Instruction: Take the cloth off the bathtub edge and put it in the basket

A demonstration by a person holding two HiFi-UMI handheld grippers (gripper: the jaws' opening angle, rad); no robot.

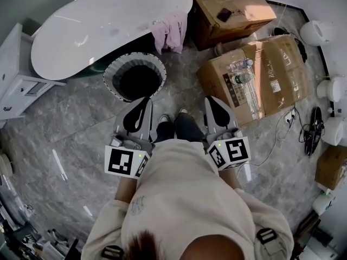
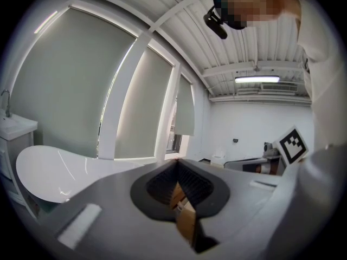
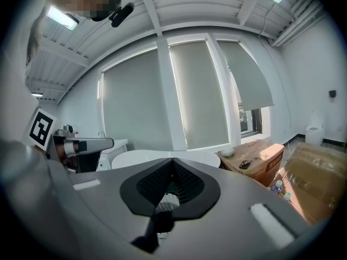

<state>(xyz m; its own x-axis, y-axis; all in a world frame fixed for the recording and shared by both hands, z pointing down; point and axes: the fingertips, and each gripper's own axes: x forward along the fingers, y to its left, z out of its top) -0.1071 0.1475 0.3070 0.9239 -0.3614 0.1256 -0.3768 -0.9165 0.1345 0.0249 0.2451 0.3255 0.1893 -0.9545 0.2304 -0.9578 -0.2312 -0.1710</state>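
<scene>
A pink cloth [image 1: 169,31] hangs over the near edge of the white bathtub [image 1: 103,23]. Just below the tub stands a round basket [image 1: 134,77] with a dark inside and a pale patterned rim. I hold both grippers in front of my body, well short of the cloth. The left gripper [image 1: 145,99] is just below the basket and shut, with nothing between its jaws [image 2: 177,161]. The right gripper [image 1: 211,98] is beside it, also shut and empty [image 3: 172,160]. The tub shows pale in the left gripper view [image 2: 51,172] and the right gripper view [image 3: 141,157].
Cardboard boxes [image 1: 230,7] [image 1: 255,77] stand right of the cloth, one bearing a pack of water bottles [image 1: 244,83]. A white cabinet [image 1: 16,75] is at the left. White fixtures [image 1: 314,31] and cables [image 1: 306,129] line the right side. The floor is grey marble.
</scene>
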